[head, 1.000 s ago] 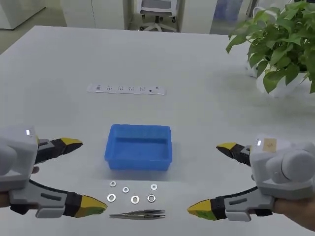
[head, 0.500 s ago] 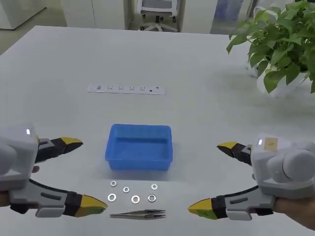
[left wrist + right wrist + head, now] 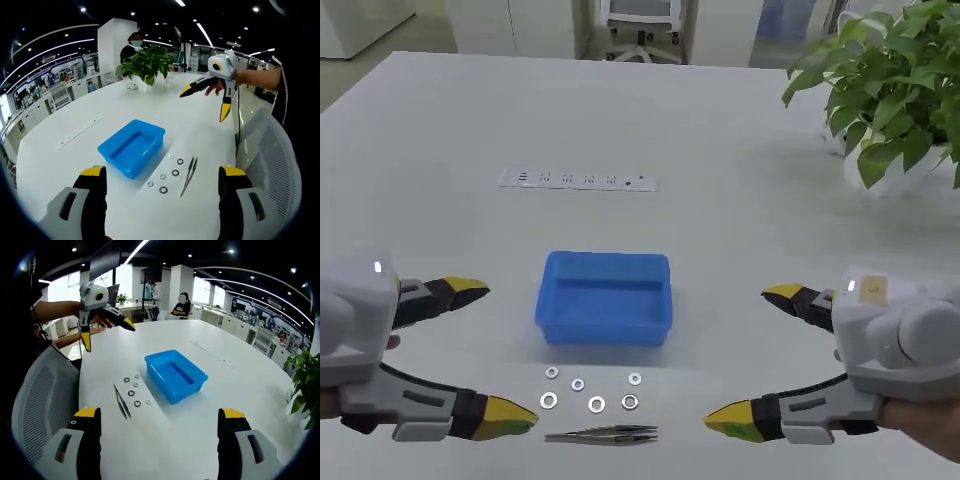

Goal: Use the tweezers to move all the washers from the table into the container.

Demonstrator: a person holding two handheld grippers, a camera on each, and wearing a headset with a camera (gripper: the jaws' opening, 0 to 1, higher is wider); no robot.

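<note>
Left fingers: spread wide, holding nothing. I have the left gripper hanging over the tabletop, left of the work, tips pointing inward.
Right fingers: also released and empty. The right gripper mirrors the left on the other side, so the work sits framed between the two.
Tweezers: lying flat on the tabletop at the near edge, between my two grippers and just beside the front row of washers. Neither gripper touches them.
Washers: six, loose in a small cluster between the tweezers and the container, each apart from its neighbours. All are on the tabletop.
Container: blue, shallow and open-topped, directly behind the washers. It looks empty from the head view. I judge it sits this close so each carry is short.
Step in hand: I judge the task has not begun. The tweezers must be picked up first.
Why the wide spread: open fingers suit an approach from either side. The tweezers are thin and lie flush, so I expect a low pinch closed nearly all the way.
Risk: a careless sweep could scatter the washers.
Further out: a power strip lies beyond the container and a potted plant stands at far right, both well apart from the work.
</note>
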